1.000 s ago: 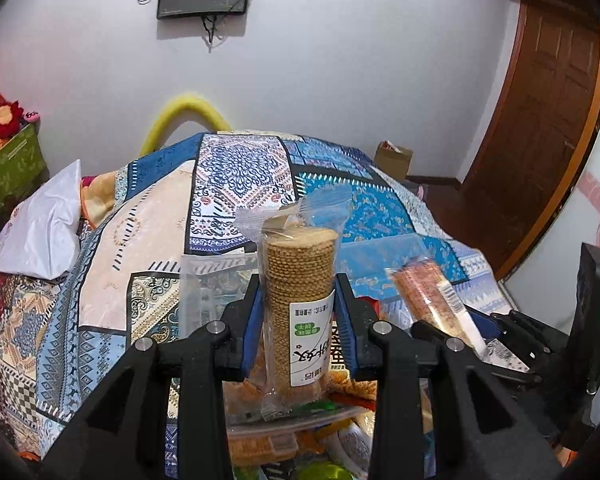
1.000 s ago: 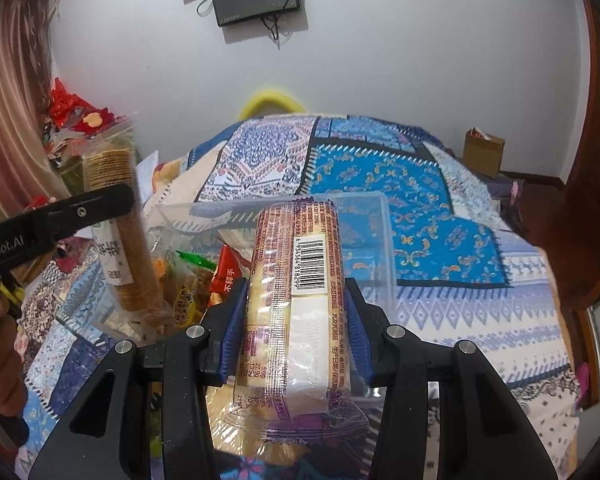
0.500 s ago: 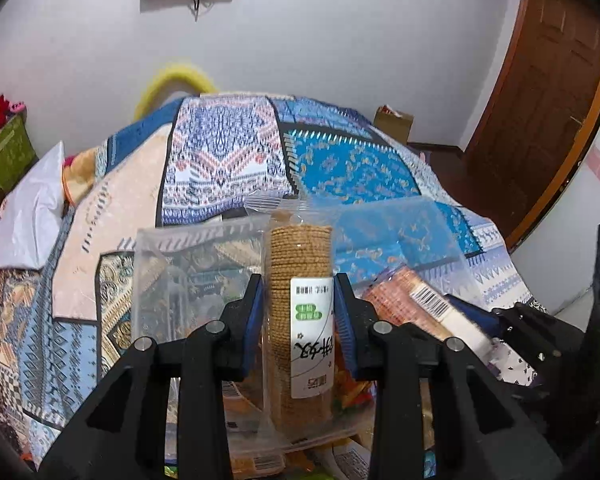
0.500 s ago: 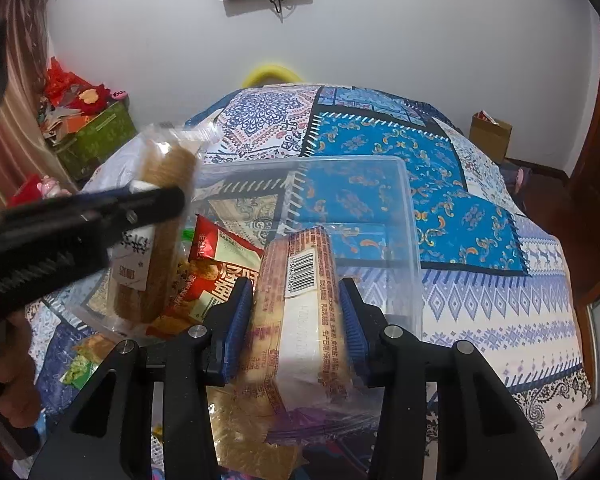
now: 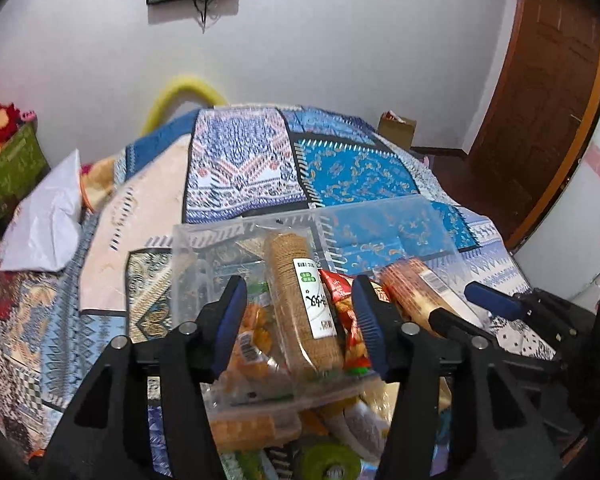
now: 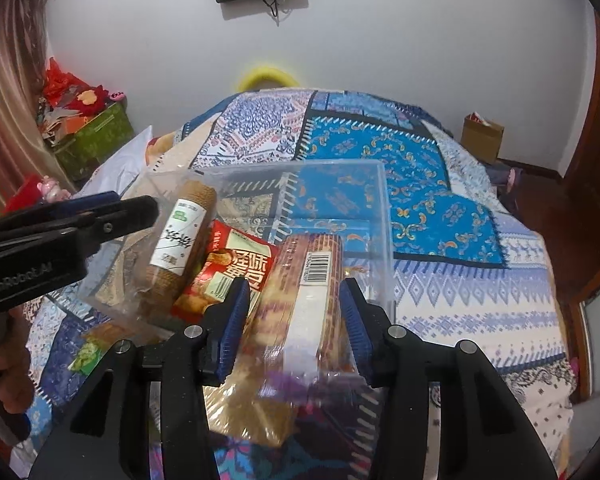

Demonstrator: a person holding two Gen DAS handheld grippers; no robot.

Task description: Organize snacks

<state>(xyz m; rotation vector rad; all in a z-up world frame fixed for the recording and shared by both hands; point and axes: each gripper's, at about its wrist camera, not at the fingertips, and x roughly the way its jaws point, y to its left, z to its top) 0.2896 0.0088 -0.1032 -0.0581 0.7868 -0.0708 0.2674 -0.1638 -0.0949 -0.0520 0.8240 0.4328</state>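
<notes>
1. The round cracker sleeve [image 5: 300, 304] lies tilted inside the clear plastic bin [image 5: 380, 216], its far end toward 12 o'clock and its white label facing up. It looks light, stiff along its length and brittle inside (stacked biscuits in thin film), so a squeeze across the middle of the stack, on the label band, seems safest; the crimped film ends would likely slip.

2. The left gripper [image 5: 300, 320] stands wide open, its blue pads on either side of that sleeve with clear gaps, holding nothing.

3. The striped biscuit pack [image 6: 308, 284] rests with its far end in the bin at 12 o'clock and its near end toward the tongs, barcode up. It appears flatter, a little heavier, and equally crumbly; the glossy wrap could slide, so a hold at mid-length across the narrow faces looks best.

4. The right gripper [image 6: 296, 320] is also spread open around the pack, neither pad visibly pressing it (the near end is blurred, so contact there I cannot tell).

5. A red crisp bag [image 6: 236, 272] lies between the two packs, soft and puffy.

6. Both tools point forward and slightly down over the near rim of the bin, the left one at 9 o'clock in the right wrist view, on the patterned quilt [image 6: 440, 184].
</notes>
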